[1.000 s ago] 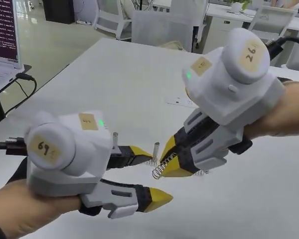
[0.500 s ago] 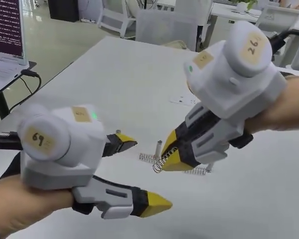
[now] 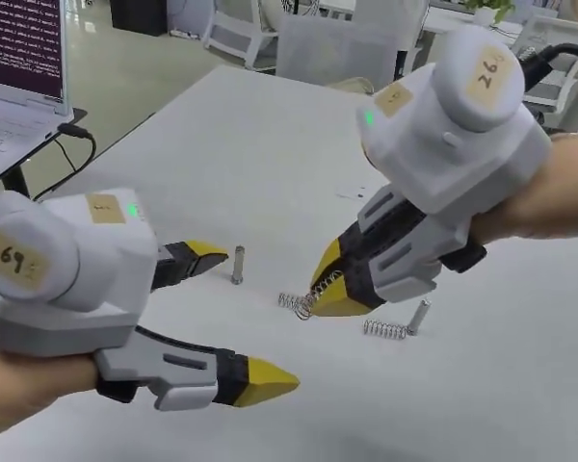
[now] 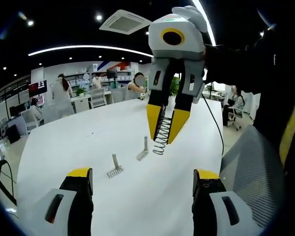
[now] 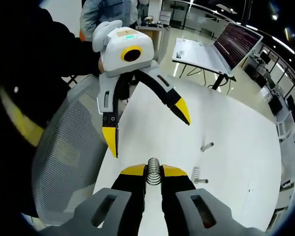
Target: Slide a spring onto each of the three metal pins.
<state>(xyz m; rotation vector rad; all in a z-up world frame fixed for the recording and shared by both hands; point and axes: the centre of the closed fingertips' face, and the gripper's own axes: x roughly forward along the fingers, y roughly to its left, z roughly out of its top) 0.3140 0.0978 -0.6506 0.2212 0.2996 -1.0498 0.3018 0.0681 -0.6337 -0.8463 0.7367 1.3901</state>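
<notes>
Tongs of the right gripper (image 3: 326,287) pinch a spring (image 3: 313,296) just above the white bench (image 3: 270,154), while the left tongs (image 3: 250,318), at eight o'clock from them, stand spread wide. On the bench a bare pin (image 3: 237,265) stands upright at nine o'clock from the held spring. A tilted pin (image 3: 419,316) sits at four o'clock with a second spring (image 3: 383,329) lying against its foot, and a third spring (image 3: 289,301) lies just beside the right tips at seven o'clock.

your right gripper (image 3: 322,290) pinches the held spring (image 5: 153,178), a thin steel coil, and its lower end hangs past the tips. on the left the bare pin (image 3: 237,265), short and grey, stands upright. the middle spring (image 3: 289,301) lies flat. the right spring (image 3: 384,329) lies flat, touching the foot of the right pin (image 3: 419,315).
</notes>
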